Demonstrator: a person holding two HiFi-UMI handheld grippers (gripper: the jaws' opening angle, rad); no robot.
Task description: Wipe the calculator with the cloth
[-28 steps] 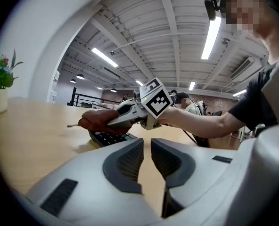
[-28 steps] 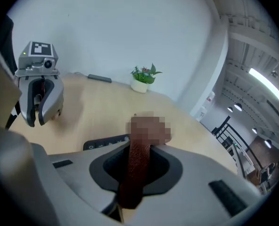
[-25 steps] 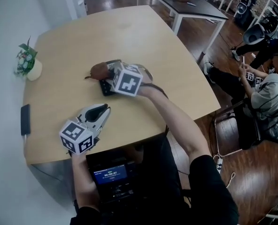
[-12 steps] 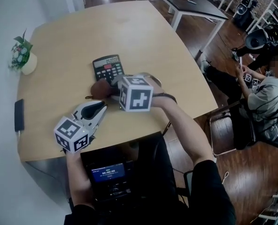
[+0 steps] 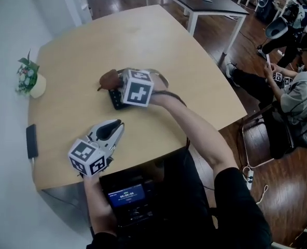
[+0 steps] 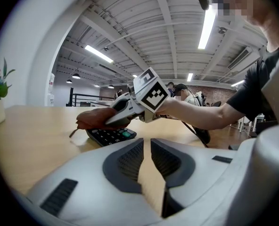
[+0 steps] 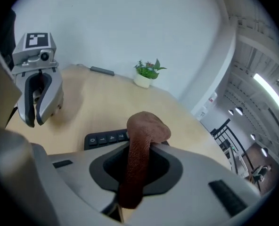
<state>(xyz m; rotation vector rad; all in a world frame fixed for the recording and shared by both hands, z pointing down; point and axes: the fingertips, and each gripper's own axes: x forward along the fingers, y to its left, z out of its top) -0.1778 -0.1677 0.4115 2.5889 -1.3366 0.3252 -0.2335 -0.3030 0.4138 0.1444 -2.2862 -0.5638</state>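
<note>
My right claw (image 5: 116, 82) is clenched on the brown cloth (image 7: 140, 140); the cloth stands pinched between my jaws and bunches up past their tips; that bunch sits on top of the black calculator (image 5: 117, 99), whose keys show just beyond and to the left of my jaws; the calculator lies flat near the middle of the wooden table (image 5: 158, 40); my left claw (image 6: 146, 150) is nearer the table's front edge, well apart from the calculator, jaws barely parted with nothing between them.
</note>
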